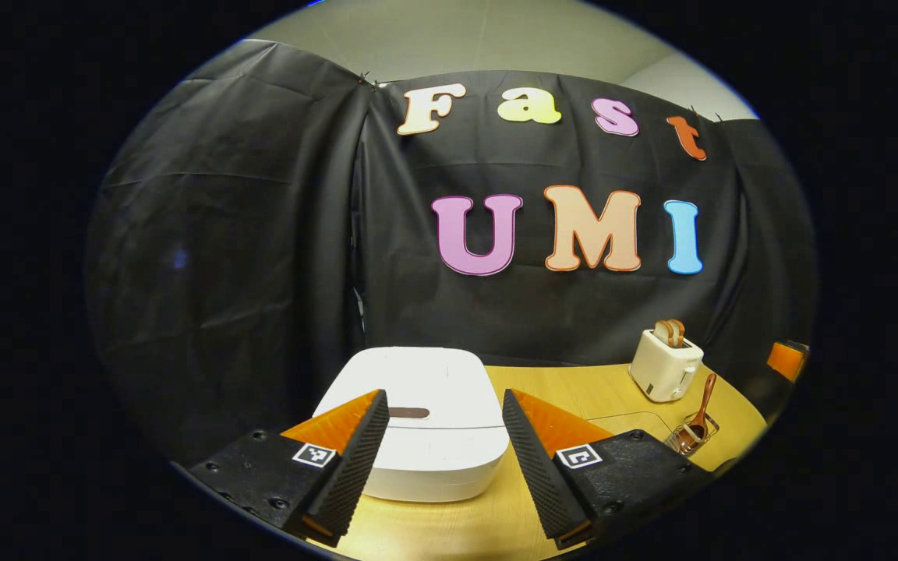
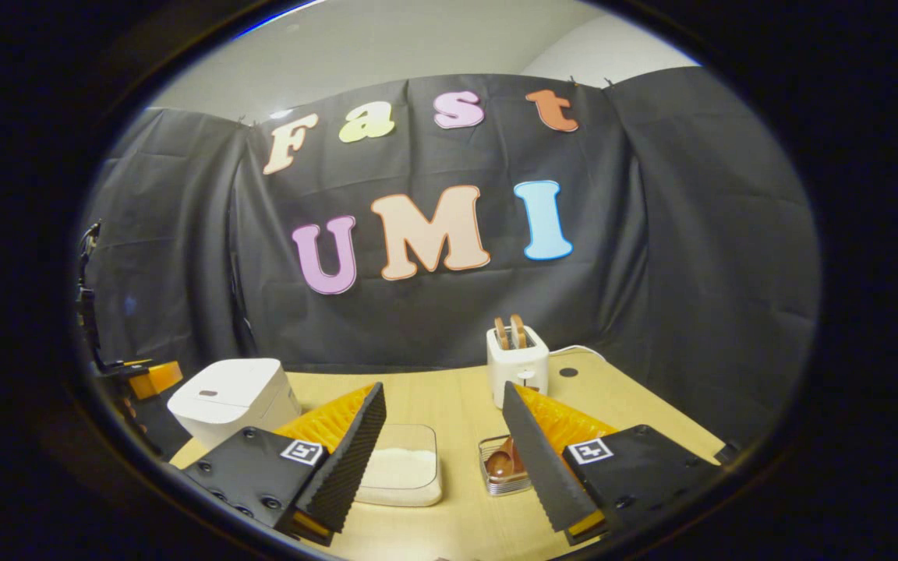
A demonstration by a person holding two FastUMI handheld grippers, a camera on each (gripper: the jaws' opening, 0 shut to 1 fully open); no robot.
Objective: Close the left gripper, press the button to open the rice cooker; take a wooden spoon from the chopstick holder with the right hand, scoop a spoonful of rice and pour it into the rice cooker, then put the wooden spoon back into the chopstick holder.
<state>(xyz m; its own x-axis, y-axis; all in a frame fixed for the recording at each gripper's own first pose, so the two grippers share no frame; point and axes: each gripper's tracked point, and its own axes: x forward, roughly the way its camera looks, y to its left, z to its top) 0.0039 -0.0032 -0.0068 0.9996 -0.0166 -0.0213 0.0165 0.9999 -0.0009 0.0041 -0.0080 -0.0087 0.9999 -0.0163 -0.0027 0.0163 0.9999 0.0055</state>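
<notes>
The white rice cooker [image 1: 418, 436] stands with its lid down on the wooden table, and a dark oval button [image 1: 408, 412] sits on its top. My left gripper [image 1: 443, 393] hovers just above and in front of it, open, one finger to each side of the button. Off to the right, a wooden spoon [image 1: 704, 405] stands in the wire chopstick holder [image 1: 691, 440]. My right gripper [image 2: 443, 387] is open over the table. Below it are a clear box of rice [image 2: 402, 467] and the chopstick holder [image 2: 500, 471] with the spoon [image 2: 498, 461]. The rice cooker [image 2: 232, 397] lies to its left.
A white toaster [image 2: 517, 362] holding two slices stands at the back of the table [image 2: 449, 405], also the toaster [image 1: 666, 366] behind the holder. Black cloth walls close in the back and sides. An orange part [image 2: 154, 378] shows at the far left beside the cooker.
</notes>
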